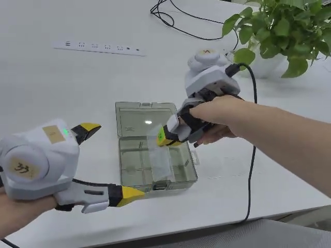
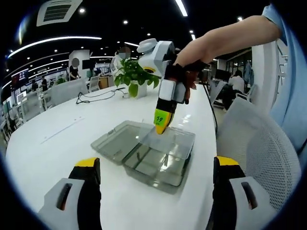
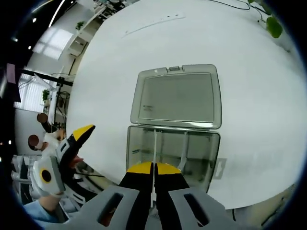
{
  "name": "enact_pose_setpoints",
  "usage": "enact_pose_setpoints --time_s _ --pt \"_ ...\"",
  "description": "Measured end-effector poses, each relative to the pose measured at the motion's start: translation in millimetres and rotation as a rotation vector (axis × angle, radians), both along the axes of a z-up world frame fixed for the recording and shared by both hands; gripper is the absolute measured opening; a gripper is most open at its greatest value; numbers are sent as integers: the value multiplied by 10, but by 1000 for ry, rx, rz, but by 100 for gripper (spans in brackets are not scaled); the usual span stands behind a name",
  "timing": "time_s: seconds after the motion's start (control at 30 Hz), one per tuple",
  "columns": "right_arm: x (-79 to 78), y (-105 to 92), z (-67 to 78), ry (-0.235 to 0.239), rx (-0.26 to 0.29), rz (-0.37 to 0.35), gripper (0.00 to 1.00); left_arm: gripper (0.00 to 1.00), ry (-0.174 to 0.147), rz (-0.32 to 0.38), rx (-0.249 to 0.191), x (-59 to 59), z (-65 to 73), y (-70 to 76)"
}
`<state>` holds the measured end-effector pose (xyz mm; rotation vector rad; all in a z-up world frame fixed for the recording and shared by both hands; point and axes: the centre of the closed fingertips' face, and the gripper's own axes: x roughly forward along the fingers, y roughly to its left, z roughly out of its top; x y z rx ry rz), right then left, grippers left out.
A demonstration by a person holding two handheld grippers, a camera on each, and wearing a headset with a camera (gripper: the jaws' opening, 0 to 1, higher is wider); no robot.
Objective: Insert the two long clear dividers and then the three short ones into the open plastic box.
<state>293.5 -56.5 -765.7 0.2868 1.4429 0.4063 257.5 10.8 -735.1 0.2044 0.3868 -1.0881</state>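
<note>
The open clear plastic box (image 1: 135, 168) sits mid-table, its lid (image 1: 139, 118) lying flat behind it. My right gripper (image 1: 168, 138) hovers over the box, shut on a clear divider (image 1: 161, 157) that hangs down into the base. In the right gripper view the divider (image 3: 154, 143) is a thin edge-on line running from the shut yellow tips (image 3: 153, 167) across the box base (image 3: 201, 148). My left gripper (image 1: 108, 161) stands open to the left of the box, holding nothing. The left gripper view shows the box (image 2: 144, 167) beyond the open jaws and the right gripper (image 2: 163, 120) with the divider (image 2: 170, 141).
A white power strip (image 1: 98, 47) lies at the back left. A potted plant (image 1: 282, 31) stands at the back right. A black cable (image 1: 253, 150) runs along the right. A white mesh chair (image 2: 259, 143) stands beside the table edge.
</note>
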Motion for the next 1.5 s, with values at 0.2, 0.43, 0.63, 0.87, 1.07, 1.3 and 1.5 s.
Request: enact_pose_setpoints --time_s 0.2,0.43,0.63,0.87,1.07,1.3,1.5 --pt "15 102 28 16 -11 -10 1 100 2 0 2 -31 -39 19" --pt "-77 148 -38 77 -3 -36 1 100 26 35 -11 -43 -72 89" --pt "-115 186 -93 79 -32 -24 1 99 42 48 -16 -95 -139 178" --pt "-155 149 -157 85 -63 -14 1 98 47 63 -21 -104 -156 222" --pt "-92 125 -177 92 -72 -14 1 97 52 66 -23 -96 -172 232" --pt "-78 136 -240 93 -79 -15 2 96 59 73 -28 -91 -189 244" --pt "-100 197 -269 93 -96 -5 2 95 65 71 -30 -91 -224 268"
